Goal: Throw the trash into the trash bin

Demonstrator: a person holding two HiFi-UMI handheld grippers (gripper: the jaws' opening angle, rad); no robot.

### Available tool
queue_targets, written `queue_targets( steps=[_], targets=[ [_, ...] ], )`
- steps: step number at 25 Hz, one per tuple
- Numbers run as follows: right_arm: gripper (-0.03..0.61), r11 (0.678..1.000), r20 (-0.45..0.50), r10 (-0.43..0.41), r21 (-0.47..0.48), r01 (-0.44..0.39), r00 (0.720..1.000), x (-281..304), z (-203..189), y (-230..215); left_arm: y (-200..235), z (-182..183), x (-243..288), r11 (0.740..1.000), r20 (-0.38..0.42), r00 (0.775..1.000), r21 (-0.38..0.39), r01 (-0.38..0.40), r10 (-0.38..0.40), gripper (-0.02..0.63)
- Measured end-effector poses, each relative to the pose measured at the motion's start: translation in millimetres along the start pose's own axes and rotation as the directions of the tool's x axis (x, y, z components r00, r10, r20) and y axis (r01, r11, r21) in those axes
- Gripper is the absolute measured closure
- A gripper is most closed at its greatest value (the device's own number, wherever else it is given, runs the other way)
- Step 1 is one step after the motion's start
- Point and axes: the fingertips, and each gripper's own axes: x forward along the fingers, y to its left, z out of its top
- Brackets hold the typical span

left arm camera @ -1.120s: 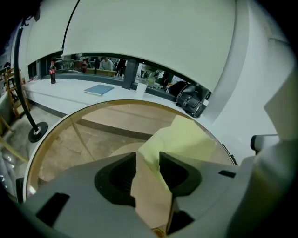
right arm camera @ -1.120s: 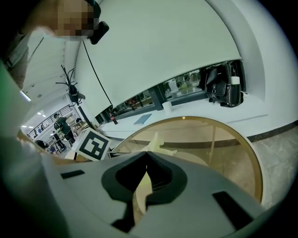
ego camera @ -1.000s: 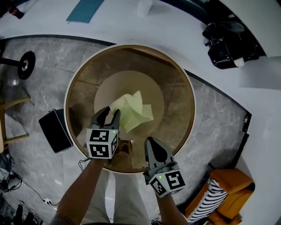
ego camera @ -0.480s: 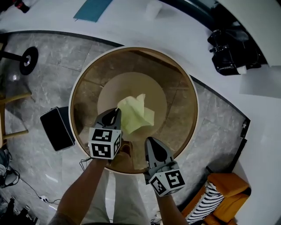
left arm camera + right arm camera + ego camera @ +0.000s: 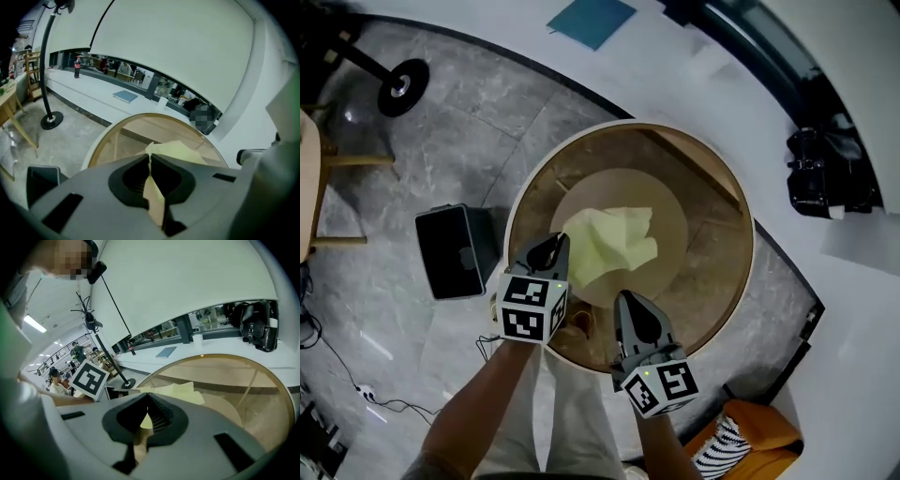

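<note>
Head view: the left hand-held gripper is clamped on the near-left edge of the paper, a crumpled yellow-green sheet. The rest of the paper spreads over the middle of the round glass surface; whether it lies on the glass or hangs just above it I cannot tell. The right hand-held gripper is over the near edge of the surface, just beside the paper, with its jaws together and nothing in them. The bin, black and open-topped, stands on the floor just off the left edge of the surface. Farther out are a teal book, a stand and a black bag.

Left gripper view: the left hand-held gripper has its jaws pressed onto a strip of the paper, which runs back between them and fans out beyond the tips over the surface. The bin shows low at the left, the stand and book behind.

Right gripper view: the right hand-held gripper has its tips touching and holds nothing. The paper lies beyond them, over the left part of the surface. The other gripper's marker cube is at the left, the bag far right
</note>
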Motion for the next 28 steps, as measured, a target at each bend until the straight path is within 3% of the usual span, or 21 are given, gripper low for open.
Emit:
queue_targets(
  steps=[9,18,23,28],
  targets=[
    [0.56,0.978,-0.091,0.166,-0.114,-0.176,0.982,67,-12,123,130,-17,-88,0.978,0.063,0.987,-0.155,-0.139,0.151,0.588],
    [0.56,0.932,-0.175,0.289,-0.173,-0.318,0.941,120,-42,244,251,-61,-184,0.914,0.081,0.95,-0.305,-0.266,0.303,0.588],
    [0.56,0.91,-0.211,0.322,-0.198,-0.364,0.923,133,-53,275,280,-85,-204,0.885,0.068,0.937,-0.358,-0.298,0.343,0.588],
    [0.56,0.908,-0.235,0.316,-0.205,-0.365,0.919,145,-66,274,291,-111,-196,0.872,0.032,0.934,-0.371,-0.32,0.356,0.588]
  ],
)
